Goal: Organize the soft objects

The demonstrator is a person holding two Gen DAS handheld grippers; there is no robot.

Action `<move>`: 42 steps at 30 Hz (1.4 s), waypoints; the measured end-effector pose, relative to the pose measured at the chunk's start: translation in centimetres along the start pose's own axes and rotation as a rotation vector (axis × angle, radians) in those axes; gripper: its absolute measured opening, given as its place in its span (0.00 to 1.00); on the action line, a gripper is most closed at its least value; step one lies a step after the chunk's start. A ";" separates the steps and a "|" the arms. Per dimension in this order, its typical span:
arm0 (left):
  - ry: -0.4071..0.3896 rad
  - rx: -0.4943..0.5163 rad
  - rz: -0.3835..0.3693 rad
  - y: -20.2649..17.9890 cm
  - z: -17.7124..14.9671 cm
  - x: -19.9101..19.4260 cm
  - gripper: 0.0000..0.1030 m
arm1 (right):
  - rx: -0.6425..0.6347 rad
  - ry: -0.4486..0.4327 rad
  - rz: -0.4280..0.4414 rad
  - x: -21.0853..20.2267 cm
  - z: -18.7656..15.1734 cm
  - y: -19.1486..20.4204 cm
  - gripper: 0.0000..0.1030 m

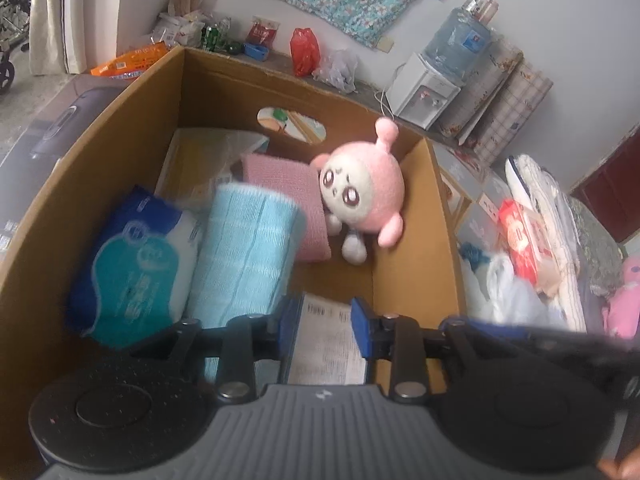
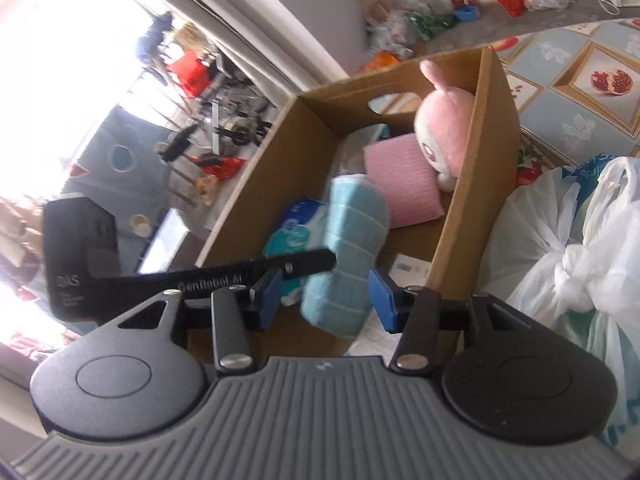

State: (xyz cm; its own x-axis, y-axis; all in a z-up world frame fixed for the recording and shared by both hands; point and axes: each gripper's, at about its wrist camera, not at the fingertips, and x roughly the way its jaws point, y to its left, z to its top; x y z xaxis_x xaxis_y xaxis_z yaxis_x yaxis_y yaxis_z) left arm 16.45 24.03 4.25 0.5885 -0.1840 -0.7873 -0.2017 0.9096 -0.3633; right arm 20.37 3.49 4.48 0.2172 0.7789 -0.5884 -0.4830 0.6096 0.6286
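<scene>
An open cardboard box [image 1: 440, 200] [image 2: 492, 120] holds a blue tissue pack [image 1: 132, 264] [image 2: 292, 224], a rolled light-blue towel [image 1: 248, 252] [image 2: 352, 232], a folded pink cloth [image 1: 288, 184] [image 2: 400, 176] and a pink plush toy [image 1: 364, 196] [image 2: 444, 132]. My left gripper [image 1: 326, 324] is open over a paper label on the box floor, with the towel against the outside of its left finger. In the right wrist view its black finger [image 2: 296, 266] reaches the towel. My right gripper [image 2: 326, 298] is open with the towel's near end between its pads, a gap showing at the left pad.
White plastic bags [image 2: 580, 260] crowd the box's right side. A red packet [image 1: 524, 236], folded bedding and another pink toy [image 1: 624, 300] lie beyond them. A dark carton [image 1: 48, 132] stands left of the box, and a water dispenser [image 1: 424, 92] stands behind it.
</scene>
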 end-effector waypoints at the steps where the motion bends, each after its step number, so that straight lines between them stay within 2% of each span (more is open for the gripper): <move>1: 0.007 0.014 0.000 -0.1 -0.6 -0.5 0.40 | -0.004 -0.010 0.019 -0.8 -0.3 0.0 0.46; 5: 0.082 0.073 -0.008 -0.7 -2.5 -0.9 0.42 | -0.024 -0.054 0.061 -3.9 -1.4 -0.2 0.52; 11: 0.304 0.114 0.057 -1.4 -4.7 2.6 0.38 | 0.012 -0.081 0.067 -6.3 -1.9 -2.1 0.56; 15: 0.362 0.155 0.090 -1.7 -5.7 3.3 0.38 | 0.010 -0.095 0.072 -7.3 -2.1 -2.9 0.56; 18: 0.396 0.210 0.165 -2.3 -6.4 4.8 0.38 | 0.018 -0.106 0.082 -7.6 -2.0 -3.6 0.57; 20: 0.415 0.218 0.172 -2.5 -6.5 6.0 0.34 | 0.030 -0.111 0.088 -7.5 -2.0 -4.1 0.58; 21: 0.425 0.213 0.172 -2.5 -6.4 6.5 0.27 | 0.037 -0.113 0.091 -7.5 -2.0 -4.3 0.58; 23: 0.404 0.201 0.155 -2.7 -5.8 6.5 0.26 | 0.044 -0.111 0.097 -7.6 -2.2 -4.8 0.58; 25: 0.364 0.241 0.188 -3.4 -5.3 6.5 0.28 | 0.051 -0.110 0.096 -7.6 -2.4 -5.2 0.58; 30: 0.375 0.262 0.204 -4.1 -4.4 8.2 0.28 | 0.087 -0.122 0.090 -8.1 -2.8 -6.8 0.58; 35: 0.378 0.224 0.180 -4.3 -3.5 8.9 0.29 | 0.111 -0.132 0.082 -8.7 -3.5 -8.0 0.59; 39: 0.336 0.230 0.172 -4.9 -3.5 6.9 0.50 | 0.118 -0.144 0.074 -9.6 -4.1 -8.7 0.62; 42: 0.280 0.237 0.120 -5.2 -3.8 4.0 0.57 | 0.123 -0.164 0.076 -10.6 -4.6 -9.0 0.64</move>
State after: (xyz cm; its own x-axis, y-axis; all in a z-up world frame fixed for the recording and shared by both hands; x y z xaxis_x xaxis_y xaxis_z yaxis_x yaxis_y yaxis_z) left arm 16.87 17.20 1.14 0.3283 -0.1360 -0.9347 -0.0503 0.9857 -0.1611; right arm 18.50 -10.93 2.66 0.3242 0.8306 -0.4528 -0.3980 0.5540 0.7312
